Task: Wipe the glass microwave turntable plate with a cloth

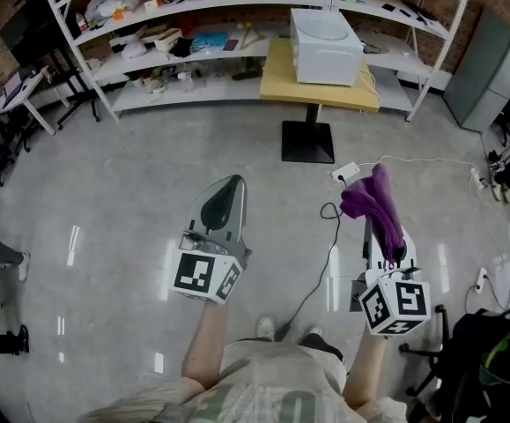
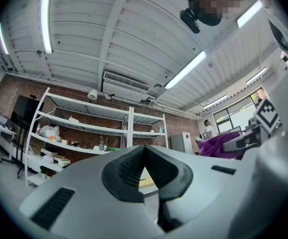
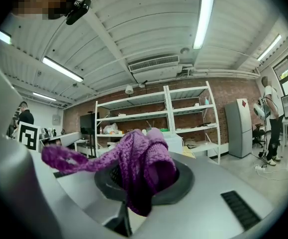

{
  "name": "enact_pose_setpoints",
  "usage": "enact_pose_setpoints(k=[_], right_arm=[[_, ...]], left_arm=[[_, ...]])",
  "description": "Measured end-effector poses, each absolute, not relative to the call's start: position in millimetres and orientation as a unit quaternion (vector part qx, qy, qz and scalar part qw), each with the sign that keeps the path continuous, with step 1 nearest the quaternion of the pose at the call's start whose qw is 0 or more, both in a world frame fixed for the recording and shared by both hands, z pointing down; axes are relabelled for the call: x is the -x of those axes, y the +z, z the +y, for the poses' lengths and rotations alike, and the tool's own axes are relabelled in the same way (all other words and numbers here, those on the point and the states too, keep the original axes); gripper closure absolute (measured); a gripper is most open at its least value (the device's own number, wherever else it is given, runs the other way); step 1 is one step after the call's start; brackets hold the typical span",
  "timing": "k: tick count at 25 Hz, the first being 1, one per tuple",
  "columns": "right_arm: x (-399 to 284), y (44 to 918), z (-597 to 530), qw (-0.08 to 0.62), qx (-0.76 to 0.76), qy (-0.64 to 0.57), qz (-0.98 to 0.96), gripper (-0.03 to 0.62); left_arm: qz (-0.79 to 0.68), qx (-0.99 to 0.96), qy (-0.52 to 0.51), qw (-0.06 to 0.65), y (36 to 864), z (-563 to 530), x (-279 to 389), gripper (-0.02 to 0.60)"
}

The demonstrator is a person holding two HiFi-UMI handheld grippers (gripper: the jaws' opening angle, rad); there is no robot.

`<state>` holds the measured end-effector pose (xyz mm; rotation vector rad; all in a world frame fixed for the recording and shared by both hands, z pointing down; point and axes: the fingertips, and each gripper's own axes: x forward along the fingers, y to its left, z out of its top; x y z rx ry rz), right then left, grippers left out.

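My right gripper [image 1: 371, 203] is shut on a purple knitted cloth [image 1: 376, 208], which bunches over its tip and hangs down its side; in the right gripper view the cloth [image 3: 143, 166] fills the pinch between the jaws. To the left, my left gripper [image 1: 230, 186] is shut and holds nothing; its dark pads [image 2: 129, 166] meet in the left gripper view. Both point across bare floor toward a white microwave [image 1: 325, 46] on a wooden table [image 1: 281, 79] far ahead. No glass turntable plate shows in any view.
White shelving [image 1: 193, 38] with clutter runs along the brick back wall. A black table base [image 1: 307, 141] stands on the floor ahead. A power strip [image 1: 345, 173] and cables lie near the right gripper. A grey cabinet [image 1: 488, 60] stands at the far right, desks at the left.
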<state>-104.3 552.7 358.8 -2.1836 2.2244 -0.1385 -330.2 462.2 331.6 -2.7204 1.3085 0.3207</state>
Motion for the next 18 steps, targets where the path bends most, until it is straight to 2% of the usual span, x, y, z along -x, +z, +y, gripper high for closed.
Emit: enact_pose_setpoints(k=[8, 14, 18], right_arm=[[116, 349, 610, 0.019, 0.678, -0.036, 0.734, 0.543], [107, 364, 673, -0.043, 0.678, -0.018, 0.734, 0.543], [105, 366, 697, -0.048, 0.672, -0.018, 0.739, 0.543]], left_arm=[[0.428, 0.894, 0.105, 0.082, 308, 534, 314, 0.580], [0.427, 0.897, 0.090, 0.067, 324, 602, 287, 0.580], [0.426, 0.899, 0.083, 0.063, 331, 628, 281, 0.580]])
